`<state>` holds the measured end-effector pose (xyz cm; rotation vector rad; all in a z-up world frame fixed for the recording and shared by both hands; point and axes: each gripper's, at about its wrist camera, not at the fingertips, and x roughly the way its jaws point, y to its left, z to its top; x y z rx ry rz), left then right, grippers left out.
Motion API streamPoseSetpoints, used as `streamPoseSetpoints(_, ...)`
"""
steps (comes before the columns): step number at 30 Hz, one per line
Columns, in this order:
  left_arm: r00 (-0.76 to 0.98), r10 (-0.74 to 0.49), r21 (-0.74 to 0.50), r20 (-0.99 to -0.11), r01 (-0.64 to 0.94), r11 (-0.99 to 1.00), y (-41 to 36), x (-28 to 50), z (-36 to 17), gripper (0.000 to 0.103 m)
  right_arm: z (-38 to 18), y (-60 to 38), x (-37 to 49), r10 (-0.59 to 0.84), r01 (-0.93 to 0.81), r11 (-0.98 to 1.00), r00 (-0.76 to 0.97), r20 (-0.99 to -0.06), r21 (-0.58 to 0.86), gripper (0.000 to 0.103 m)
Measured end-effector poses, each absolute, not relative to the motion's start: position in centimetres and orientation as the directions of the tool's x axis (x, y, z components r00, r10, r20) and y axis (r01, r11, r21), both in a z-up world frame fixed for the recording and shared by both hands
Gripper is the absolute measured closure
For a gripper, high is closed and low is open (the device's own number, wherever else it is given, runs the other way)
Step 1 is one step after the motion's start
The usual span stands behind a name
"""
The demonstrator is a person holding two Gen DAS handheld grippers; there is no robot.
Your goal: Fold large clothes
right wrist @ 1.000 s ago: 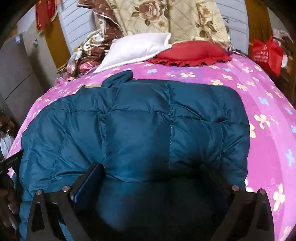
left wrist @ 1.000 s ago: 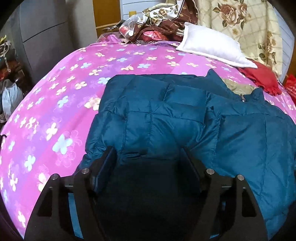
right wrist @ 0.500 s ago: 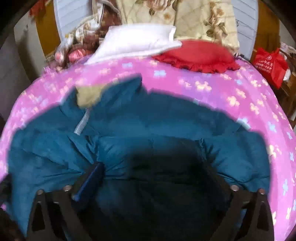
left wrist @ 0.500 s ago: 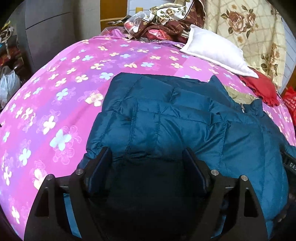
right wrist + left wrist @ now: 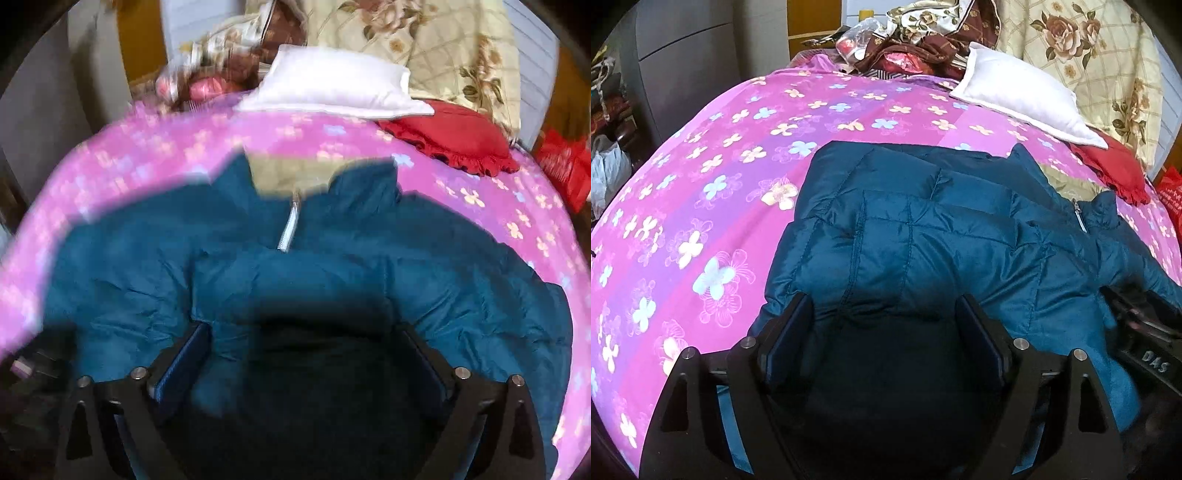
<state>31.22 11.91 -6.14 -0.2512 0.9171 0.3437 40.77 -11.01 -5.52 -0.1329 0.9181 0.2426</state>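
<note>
Both claws' tips, left claw (image 5: pixel 886 321) and right claw (image 5: pixel 306 347), vanish in the jacket (image 5: pixel 923 240).

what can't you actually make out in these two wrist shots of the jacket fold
- Left wrist view: whether the left gripper pinches the teal jacket; dark shadow fills the gap between its fingers.
- Right wrist view: the same for the right gripper; shadow again, plus motion blur.
- Right wrist view: the sheet pattern and the zipper detail, smeared by blur.
- Both views: the jacket's near hem, hidden beneath the grippers and cut by the lower edge.
</note>
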Motion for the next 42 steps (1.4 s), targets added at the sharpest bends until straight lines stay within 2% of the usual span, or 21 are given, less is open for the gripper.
streamPoseSetpoints(3,0.558,0.176,-0.07,-0.811,-0.392,0.917,12.0,31.2,-6.2,0.021,-3.3,-12.6,39.3,0.202,-0.265,0.963,0.6,-0.774,0.047,0.006)
streamPoseSetpoints(5,0.557,0.18,-0.065,-0.811,-0.392,0.918,12.0,31.2,-6.2,0.021,-0.8,-14.4,36.2,0.214,-0.276,0.961,0.661,-0.719,0.033,0.006)
streamPoseSetpoints(8,0.558,0.192,-0.055,-0.807,-0.395,0.917,11.7,31.3,-6.4,0.02,-0.1,-16.5,32.4,0.228,-0.291,0.956,0.679,-0.698,0.03,0.006)
streamPoseSetpoints(13,0.564,0.194,-0.048,-0.803,-0.385,0.922,11.4,31.3,-6.8,0.012,-6.6,-19.2,31.6,0.195,-0.246,0.968,0.606,-0.771,0.051,0.0)
streamPoseSetpoints(15,0.564,0.193,-0.045,-0.803,-0.381,0.924,11.3,31.3,-6.9,0.011,-7.8,-19.7,31.0,0.232,-0.25,0.964,0.646,-0.727,0.086,0.0)
streamPoseSetpoints(19,0.557,0.194,-0.047,-0.808,-0.389,0.92,11.4,31.4,-7.1,0.008,-7.8,-19.7,30.9,0.227,-0.25,0.965,0.644,-0.73,0.079,0.0)
streamPoseSetpoints(26,0.573,0.191,-0.052,-0.797,-0.38,0.924,11.2,30.7,-6.1,0.008,-7.4,-19.7,31.4,0.228,-0.259,0.963,0.631,-0.742,0.076,0.0)
streamPoseSetpoints(28,0.598,0.213,-0.015,-0.772,-0.352,0.936,11.0,29.6,-4.7,0.008,-5.9,-20.1,31.2,0.213,-0.277,0.96,0.61,-0.763,0.047,0.006)
streamPoseSetpoints(30,0.608,0.242,0.026,-0.756,-0.342,0.939,11.2,28.8,-3.4,0.008,-3.3,-22.2,29.8,0.188,-0.259,0.966,0.639,-0.746,0.021,0.006)
streamPoseSetpoints(35,0.607,0.174,-0.004,-0.776,-0.281,0.96,13.6,26.0,0.1,0.008,0.2,-30.8,23.6,0.216,-0.28,0.958,0.587,-0.78,0.054,0.006)
streamPoseSetpoints(38,0.594,0.16,0.023,-0.789,-0.232,0.972,15.6,22.6,1.7,0.008,-1.1,-35.1,19.1,0.191,-0.25,0.966,0.528,-0.828,0.063,0.006)
streamPoseSetpoints(42,0.572,0.11,0.019,-0.813,-0.163,0.986,17.8,16.3,2.9,0.008,-5.0,-38.7,13.5,0.267,-0.211,0.958,0.428,-0.864,0.192,0.006)
